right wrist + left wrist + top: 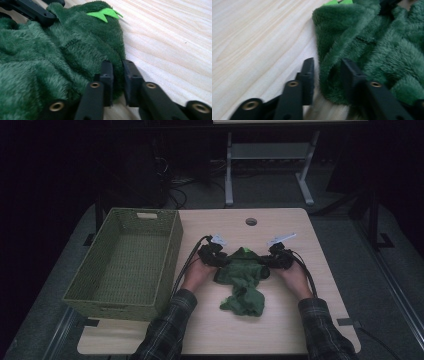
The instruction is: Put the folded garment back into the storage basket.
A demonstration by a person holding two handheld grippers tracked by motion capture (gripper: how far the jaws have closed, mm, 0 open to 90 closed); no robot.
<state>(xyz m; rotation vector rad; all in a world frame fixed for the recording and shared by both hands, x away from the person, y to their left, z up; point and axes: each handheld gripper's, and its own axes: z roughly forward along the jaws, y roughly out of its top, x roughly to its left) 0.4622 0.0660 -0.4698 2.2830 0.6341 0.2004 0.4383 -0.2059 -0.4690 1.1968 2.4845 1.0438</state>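
A green fleece garment (pixel 242 281) lies crumpled on the light wooden surface (pixel 280 330), a little right of the middle, with one part hanging toward the person. The left gripper (pixel 221 260) is at the left edge of the garment and the right gripper (pixel 265 262) is at its right edge, so the garment is between them.

In the left gripper view, the two black jaws stand apart, and a thick fold of the green fleece garment (pixel 372 45) sits in the gap between them; the jaws look not yet pressed on it, so this gripper is open around the fold. In the right gripper view, the jaws are nearly together and they pinch the edge of the green fleece garment (pixel 62 57), so this gripper is closed on it. A bright green felt piece (pixel 103 13) with pointed tips is on the top of the garment.

A woven green basket (pixel 170 247) stands on the left side of the surface, just beside the left gripper.
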